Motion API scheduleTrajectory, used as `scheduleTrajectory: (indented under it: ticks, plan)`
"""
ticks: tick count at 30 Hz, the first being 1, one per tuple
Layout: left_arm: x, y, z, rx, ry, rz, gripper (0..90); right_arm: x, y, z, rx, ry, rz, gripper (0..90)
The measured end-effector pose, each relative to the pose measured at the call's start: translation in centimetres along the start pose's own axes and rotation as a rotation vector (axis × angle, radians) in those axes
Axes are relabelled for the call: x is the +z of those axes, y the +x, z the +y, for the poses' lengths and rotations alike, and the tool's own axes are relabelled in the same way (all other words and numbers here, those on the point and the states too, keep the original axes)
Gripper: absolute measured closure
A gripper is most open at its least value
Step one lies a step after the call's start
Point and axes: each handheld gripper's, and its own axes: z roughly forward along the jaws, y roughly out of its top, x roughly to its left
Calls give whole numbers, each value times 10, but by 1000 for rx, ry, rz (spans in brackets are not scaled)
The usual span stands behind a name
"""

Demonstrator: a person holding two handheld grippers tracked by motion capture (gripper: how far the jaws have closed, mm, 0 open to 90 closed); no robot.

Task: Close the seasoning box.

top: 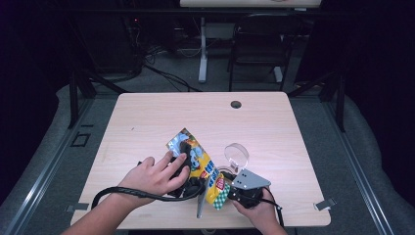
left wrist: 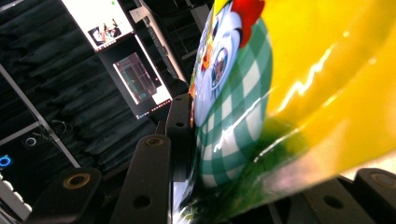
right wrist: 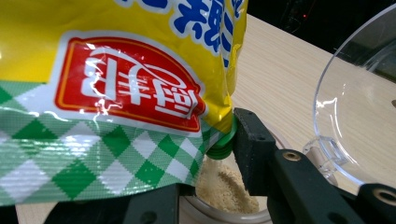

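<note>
high view: above, facing forward-down on table (top: 147,117) | gripper views: close-up, sharing yellow pouch (right wrist: 116,70)

Wooden table (top: 147,117) with clear jar (right wrist: 224,196)

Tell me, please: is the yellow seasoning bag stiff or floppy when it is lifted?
Probably floppy: the yellow bag shows creases and wrinkles. Its glossy film likely slips between jaws. Powder pours from its green spout into the clear container, so it probably lightens.
</note>
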Motion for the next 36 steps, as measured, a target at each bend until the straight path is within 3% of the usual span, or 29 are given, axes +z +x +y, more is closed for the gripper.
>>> scheduleTrajectory:
  ticks: [4, 6, 14, 19, 21, 27, 34, 35, 36]
  plan:
    - [0, 0, 0, 4, -3, 6, 705, 0, 0, 0, 3, 0, 4, 710]
    - [0, 2, 1, 28, -1, 13, 705, 1, 0, 0, 4, 0, 7, 710]
    - [1, 3, 3, 17, 0, -1, 705, 0, -1, -1, 5, 7, 7, 710]
    - [-1, 5, 4, 42, 2, 19, 705, 0, -1, -1, 0, 4, 1, 710]
    - [0, 5, 4, 24, 2, 1, 705, -1, -2, -1, -2, 4, -1, 710]
    - [-1, 6, 4, 18, -3, 8, 705, -2, -3, -1, 0, 4, 1, 710]
    - [-1, 6, 5, 22, 2, 4, 706, 0, -1, -1, 1, -3, 14, 710]
    - [-1, 8, 5, 47, 1, 16, 707, -1, -1, -1, 3, -1, 13, 710]
    - [-1, 8, 6, 35, 6, 5, 708, -1, -2, -1, 1, 1, 11, 710]
